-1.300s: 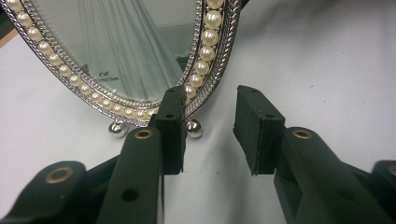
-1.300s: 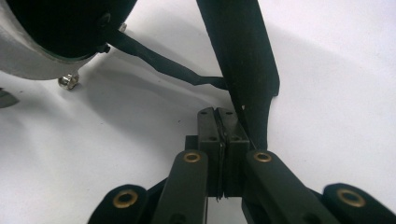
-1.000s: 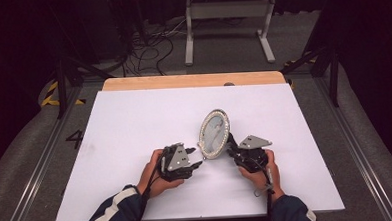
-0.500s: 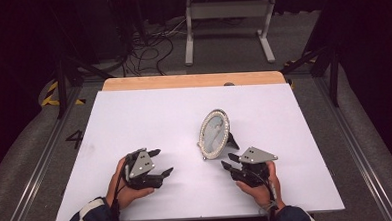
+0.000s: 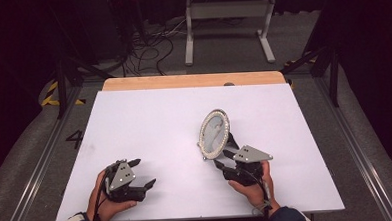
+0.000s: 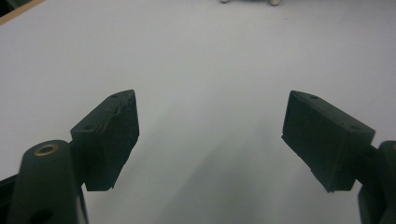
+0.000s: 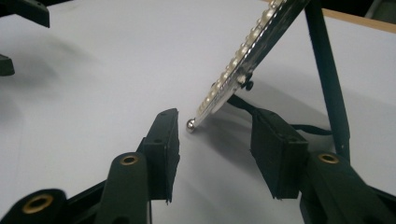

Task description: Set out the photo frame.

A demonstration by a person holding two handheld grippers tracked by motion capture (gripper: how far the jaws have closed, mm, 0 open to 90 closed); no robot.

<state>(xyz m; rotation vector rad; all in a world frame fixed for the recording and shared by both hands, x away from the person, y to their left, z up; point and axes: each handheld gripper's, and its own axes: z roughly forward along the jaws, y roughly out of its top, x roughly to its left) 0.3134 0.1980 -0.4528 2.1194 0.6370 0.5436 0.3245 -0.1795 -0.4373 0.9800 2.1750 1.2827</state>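
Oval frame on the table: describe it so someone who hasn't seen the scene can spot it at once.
Find the white table in the high view and look right of its centre, just ahead of the right tongs. There the oval frame stands tilted on a thin black prop leg. Its pearl-beaded rim and upright pose make it the only standing object on the table.

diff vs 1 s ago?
Both claws backed off from the oval frame toward the person. The left claw went farthest, to the near-left of the table, and is open. The right claw is open just short of the frame. The frame stands propped as before.
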